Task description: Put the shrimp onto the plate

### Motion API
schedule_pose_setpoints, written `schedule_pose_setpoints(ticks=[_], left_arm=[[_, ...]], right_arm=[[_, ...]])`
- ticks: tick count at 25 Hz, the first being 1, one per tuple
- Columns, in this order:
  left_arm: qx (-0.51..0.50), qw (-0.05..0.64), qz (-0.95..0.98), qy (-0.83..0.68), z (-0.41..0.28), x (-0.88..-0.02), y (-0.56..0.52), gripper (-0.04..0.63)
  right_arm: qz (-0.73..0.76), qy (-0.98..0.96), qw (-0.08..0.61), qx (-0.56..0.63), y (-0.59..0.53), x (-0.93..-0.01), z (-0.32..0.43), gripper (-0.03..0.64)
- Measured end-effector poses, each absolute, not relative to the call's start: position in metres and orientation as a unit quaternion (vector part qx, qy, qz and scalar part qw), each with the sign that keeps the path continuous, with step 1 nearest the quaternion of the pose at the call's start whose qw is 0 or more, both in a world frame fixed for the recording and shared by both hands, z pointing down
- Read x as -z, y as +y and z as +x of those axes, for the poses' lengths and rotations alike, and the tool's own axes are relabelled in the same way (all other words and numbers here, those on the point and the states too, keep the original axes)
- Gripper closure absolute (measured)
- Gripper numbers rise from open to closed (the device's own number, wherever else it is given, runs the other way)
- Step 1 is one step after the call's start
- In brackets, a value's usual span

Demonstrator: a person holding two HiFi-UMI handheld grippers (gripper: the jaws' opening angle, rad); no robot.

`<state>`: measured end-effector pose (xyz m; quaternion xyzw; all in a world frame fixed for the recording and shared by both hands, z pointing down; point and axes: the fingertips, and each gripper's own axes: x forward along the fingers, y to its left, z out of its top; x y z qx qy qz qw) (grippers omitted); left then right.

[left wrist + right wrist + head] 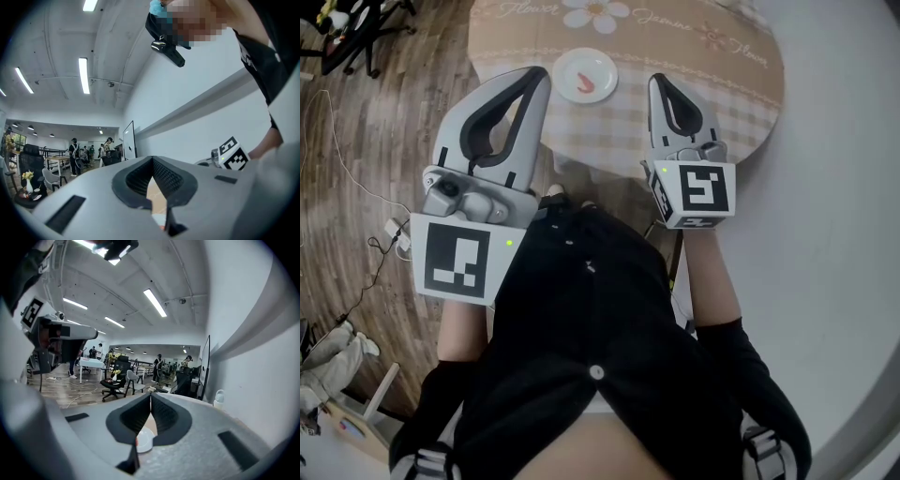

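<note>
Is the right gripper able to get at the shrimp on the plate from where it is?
Probably yes. The right gripper hangs near the plate holding the shrimp, with only bare tablecloth between. Its jaws are shut, so they must open first.

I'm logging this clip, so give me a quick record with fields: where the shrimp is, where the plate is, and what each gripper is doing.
shrimp: lying on the plate
plate: white, on the round table
left gripper: shut, holding nothing
right gripper: shut, holding nothing
task state: shrimp already on the plate
</note>
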<state>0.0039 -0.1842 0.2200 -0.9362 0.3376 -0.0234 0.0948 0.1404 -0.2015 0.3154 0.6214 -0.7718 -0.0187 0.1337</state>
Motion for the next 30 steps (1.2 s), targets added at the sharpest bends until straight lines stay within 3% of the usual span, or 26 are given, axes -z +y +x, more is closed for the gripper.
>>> schedule_pose_setpoints(ticks=[15, 30], left_arm=[[0.010, 0.116, -0.939, 0.325, 0.012, -0.203, -0.173, 0.592], [0.011, 0.116, -0.938, 0.326, 0.016, -0.202, -0.169, 0.592]], right_arm=[[0.632, -0.767, 0.069, 0.085, -0.164, -0.233, 0.140, 0.614], [0.633, -0.768, 0.055, 0.085, -0.158, -0.225, 0.142, 0.614]])
